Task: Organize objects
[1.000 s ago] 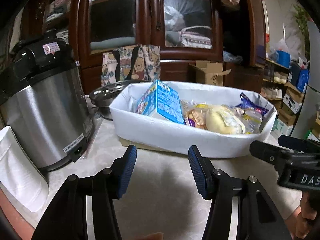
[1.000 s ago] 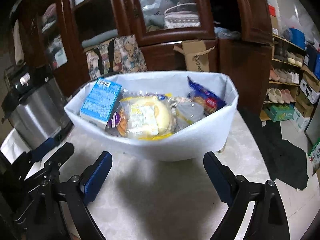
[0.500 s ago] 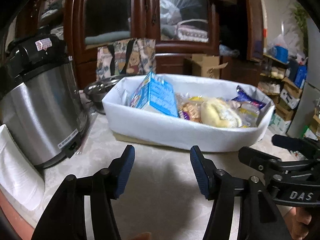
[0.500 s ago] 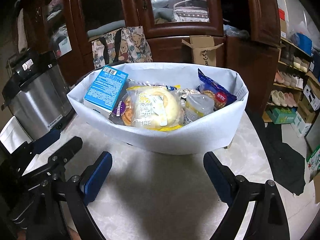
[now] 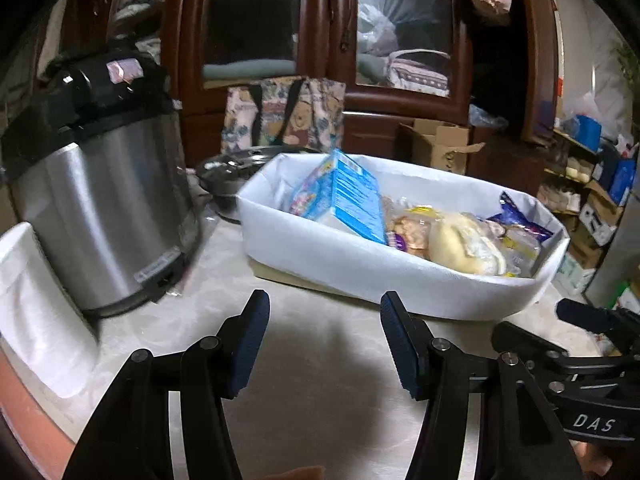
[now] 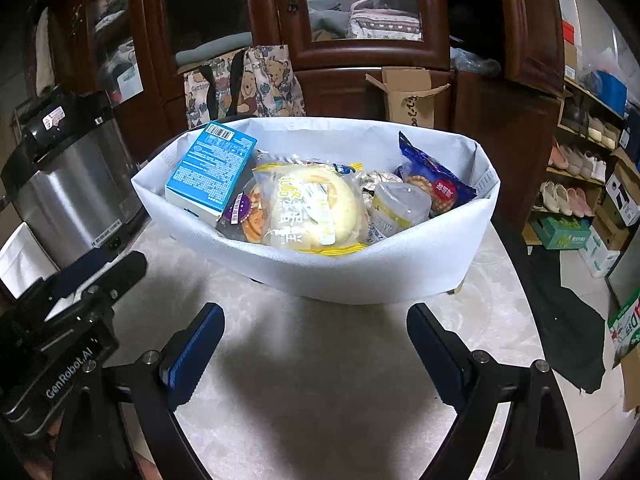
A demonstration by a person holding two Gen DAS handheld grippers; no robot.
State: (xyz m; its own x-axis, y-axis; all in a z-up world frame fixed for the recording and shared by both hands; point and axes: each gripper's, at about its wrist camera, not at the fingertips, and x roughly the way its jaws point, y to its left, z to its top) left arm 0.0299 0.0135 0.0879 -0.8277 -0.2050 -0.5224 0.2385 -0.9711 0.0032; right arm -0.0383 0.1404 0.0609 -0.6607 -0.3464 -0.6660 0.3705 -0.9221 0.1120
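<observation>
A white fabric basket (image 6: 360,276) stands on the marble table, also in the left wrist view (image 5: 360,268). It holds a blue box (image 6: 210,166) leaning at its left end, a wrapped yellow bun (image 6: 316,210), a small clear jar (image 6: 396,204), a dark blue snack bag (image 6: 436,184) and other packets. The blue box (image 5: 352,196) and the bun (image 5: 460,244) also show in the left wrist view. My left gripper (image 5: 322,316) is open and empty, short of the basket's near wall. My right gripper (image 6: 316,328) is wide open and empty, just before the basket.
A steel pressure cooker (image 5: 96,208) stands left of the basket, with a white paper item (image 5: 36,312) before it and a dark pot lid (image 5: 236,168) behind. The table edge (image 6: 532,320) drops off at the right. A wooden cabinet (image 6: 360,40) stands behind.
Both grippers have drawn back and risen a little from the basket; the left view has swung, so the basket now sits further right. Both stay open and empty.
</observation>
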